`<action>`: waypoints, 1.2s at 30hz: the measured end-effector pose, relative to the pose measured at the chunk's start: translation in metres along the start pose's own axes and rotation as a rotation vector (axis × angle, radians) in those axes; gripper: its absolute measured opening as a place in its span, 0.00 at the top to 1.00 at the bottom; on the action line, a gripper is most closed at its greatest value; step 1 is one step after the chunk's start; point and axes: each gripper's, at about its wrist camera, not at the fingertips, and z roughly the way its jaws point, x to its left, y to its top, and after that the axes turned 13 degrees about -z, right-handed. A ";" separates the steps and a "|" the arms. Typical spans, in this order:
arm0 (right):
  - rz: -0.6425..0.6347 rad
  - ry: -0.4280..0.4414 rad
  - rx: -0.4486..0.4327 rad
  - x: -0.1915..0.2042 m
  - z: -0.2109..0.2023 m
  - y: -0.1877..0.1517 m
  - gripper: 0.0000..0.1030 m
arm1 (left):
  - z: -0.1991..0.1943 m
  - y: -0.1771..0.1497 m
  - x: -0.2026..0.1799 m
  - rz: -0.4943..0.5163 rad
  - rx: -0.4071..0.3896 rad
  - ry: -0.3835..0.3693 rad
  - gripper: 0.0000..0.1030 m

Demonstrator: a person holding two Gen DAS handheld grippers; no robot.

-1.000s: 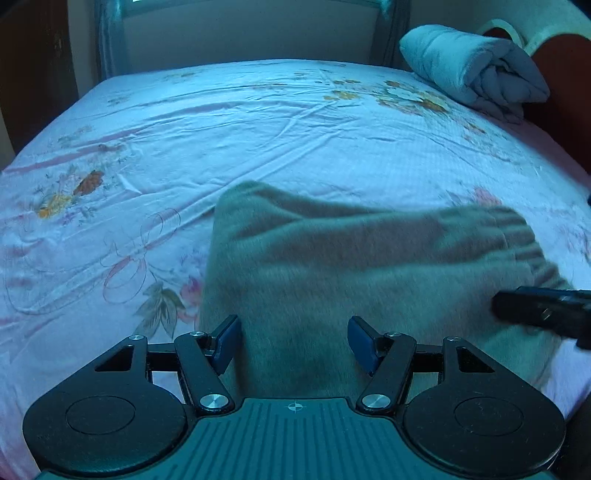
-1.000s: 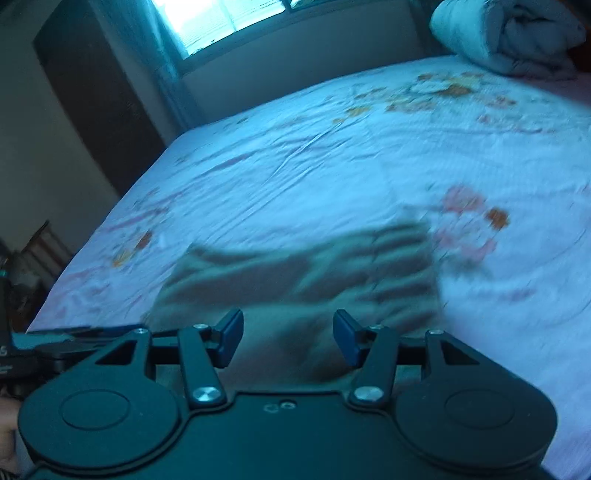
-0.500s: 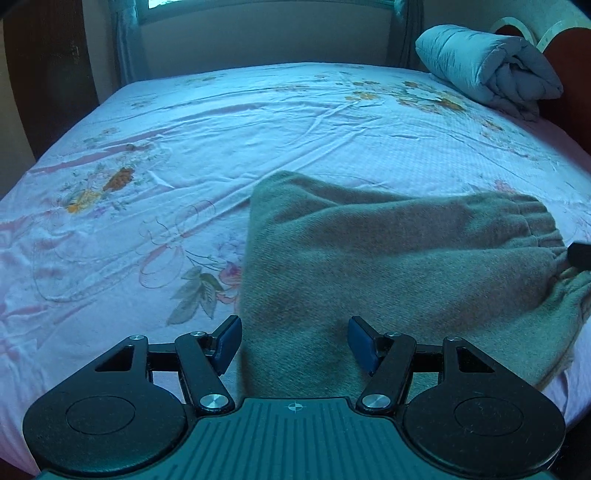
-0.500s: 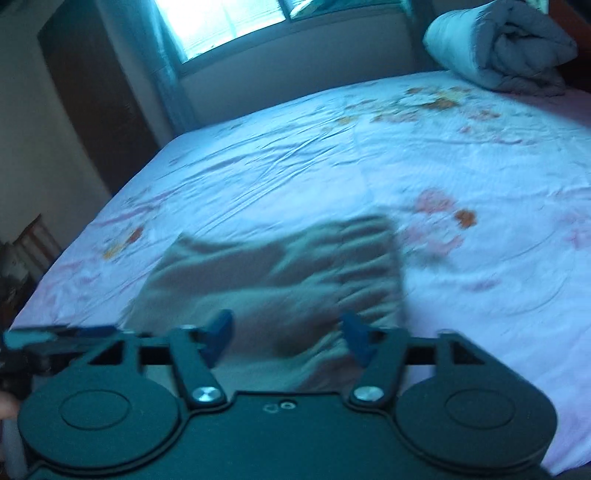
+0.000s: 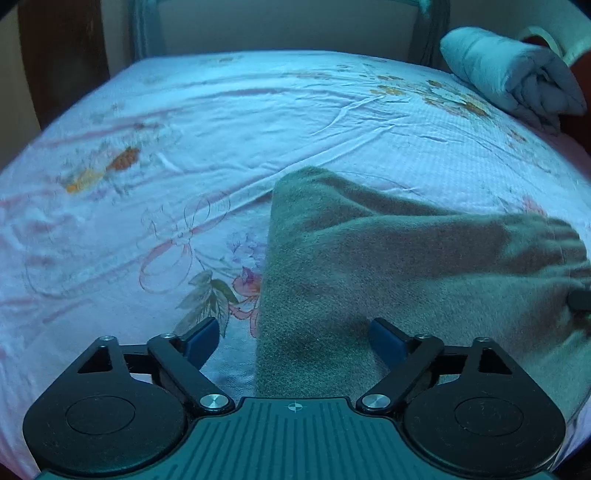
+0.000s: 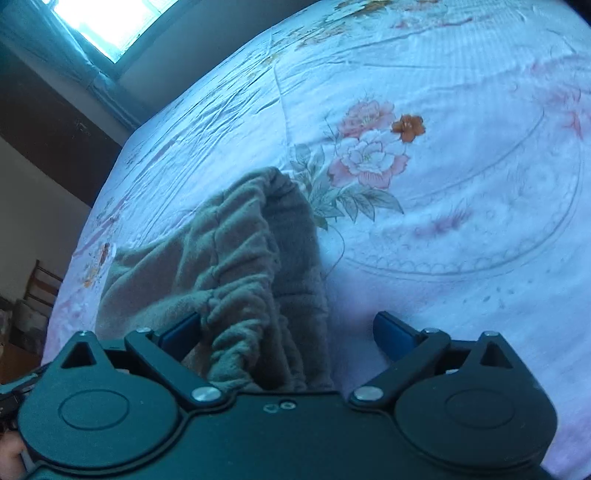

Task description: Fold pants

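Note:
Grey-green fleece pants [image 5: 388, 266] lie folded on the bed near its front edge. In the left wrist view my left gripper [image 5: 293, 338] is open, with the pants' left folded edge between its blue fingertips. In the right wrist view the pants' gathered elastic waistband [image 6: 243, 258] lies bunched, and my right gripper [image 6: 286, 330] is open with the waistband end between its fingers, close to the left finger. A dark tip of the right gripper [image 5: 580, 299] shows at the right edge of the left wrist view.
The bed is covered by a pale floral sheet [image 5: 221, 147]. A rolled light-blue quilt [image 5: 513, 77] lies at the far right by the headboard. A window [image 6: 107, 22] and dark furniture [image 6: 55, 122] stand beyond the bed's far side.
The right gripper has swung down and close over the waistband end, which now lies between its fingers. The left gripper has shifted slightly left; the pants' left edge now sits between its fingers.

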 end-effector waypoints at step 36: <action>-0.162 0.239 -0.226 0.071 -0.019 0.089 0.70 | -0.042 0.108 -0.007 -0.184 -0.213 -0.349 0.78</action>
